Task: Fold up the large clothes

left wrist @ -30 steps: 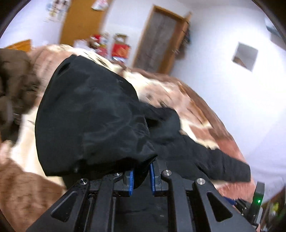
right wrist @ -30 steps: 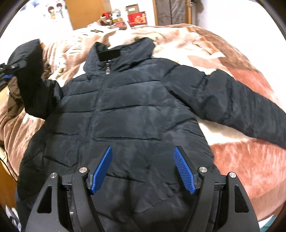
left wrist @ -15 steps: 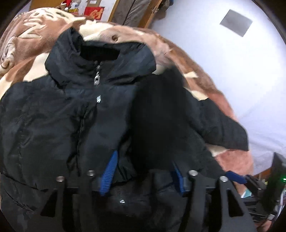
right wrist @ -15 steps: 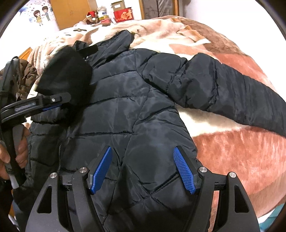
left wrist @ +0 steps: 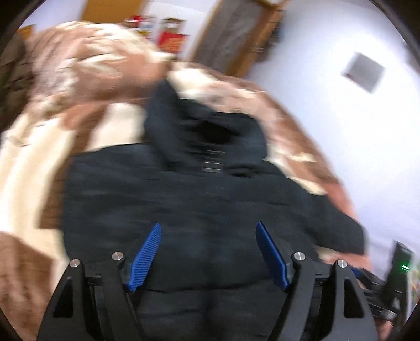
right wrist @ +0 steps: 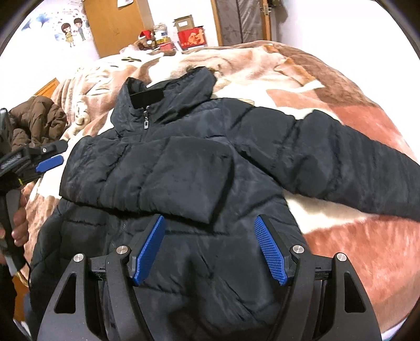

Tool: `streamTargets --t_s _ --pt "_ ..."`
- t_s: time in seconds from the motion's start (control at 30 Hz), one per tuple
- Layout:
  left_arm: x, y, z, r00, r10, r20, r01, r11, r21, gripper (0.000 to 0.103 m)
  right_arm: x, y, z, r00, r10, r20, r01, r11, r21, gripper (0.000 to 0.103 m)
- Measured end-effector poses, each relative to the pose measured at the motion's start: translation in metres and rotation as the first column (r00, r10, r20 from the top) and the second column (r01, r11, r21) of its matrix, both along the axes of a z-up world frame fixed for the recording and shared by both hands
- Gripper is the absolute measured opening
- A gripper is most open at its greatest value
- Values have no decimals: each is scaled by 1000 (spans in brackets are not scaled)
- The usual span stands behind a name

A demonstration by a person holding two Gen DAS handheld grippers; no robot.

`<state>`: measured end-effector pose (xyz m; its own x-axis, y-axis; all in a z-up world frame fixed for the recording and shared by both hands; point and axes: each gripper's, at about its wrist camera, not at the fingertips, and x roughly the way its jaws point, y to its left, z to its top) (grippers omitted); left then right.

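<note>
One black padded jacket [right wrist: 199,188], zipped, front up, collar away from the cameras, spread on a bed under a brown-and-cream blanket [right wrist: 328,78].
Folded sleeve [right wrist: 147,178]: laid across the chest, cuff near the middle. Judged done.
Other sleeve [right wrist: 354,162]: stretched straight out over the blanket toward the far side. Judged still to fold in, with the body fold after it; task roughly at its first third.
Left gripper [left wrist: 208,251]: released, blue pads spread wide, nothing between them, above the lower chest; this view is smeared by blur. From the right wrist it shows at the jacket's shoulder edge [right wrist: 50,161], apart from the cloth.
Right gripper [right wrist: 208,251]: likewise released and empty, over the hem area.
Nearby: brown coat [right wrist: 39,118] bunched at the bed's edge; red box [right wrist: 191,38] and wooden door [right wrist: 118,23] beyond the bed.
</note>
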<state>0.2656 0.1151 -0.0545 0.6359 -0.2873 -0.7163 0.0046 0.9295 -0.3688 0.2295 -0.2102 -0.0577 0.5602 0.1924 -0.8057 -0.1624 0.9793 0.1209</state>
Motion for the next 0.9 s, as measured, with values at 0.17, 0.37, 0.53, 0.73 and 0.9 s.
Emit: streamTargets --t_s 0.17,0.37,0.53,0.73,0.9 --pt "27 59 -38 982 167 -88 -162 985 64 60 49 29 -40 996 43 -81 -47 998 -50 36" --pt "30 64 -81 975 165 -148 -157 985 67 55 100 25 -64 995 7 -99 -18 993 -116 36" --pt "21 61 -60 986 113 -119 -109 993 41 55 96 9 -40 998 -3 -70 -2 997 -73 36" --pt "55 75 -29 989 150 -11 -146 977 157 55 117 23 -18 1000 21 13 -21 997 -70 36" --pt "94 78 -88 973 173 -150 -147 975 169 57 152 27 -69 995 6 -96 -14 997 -82 36"
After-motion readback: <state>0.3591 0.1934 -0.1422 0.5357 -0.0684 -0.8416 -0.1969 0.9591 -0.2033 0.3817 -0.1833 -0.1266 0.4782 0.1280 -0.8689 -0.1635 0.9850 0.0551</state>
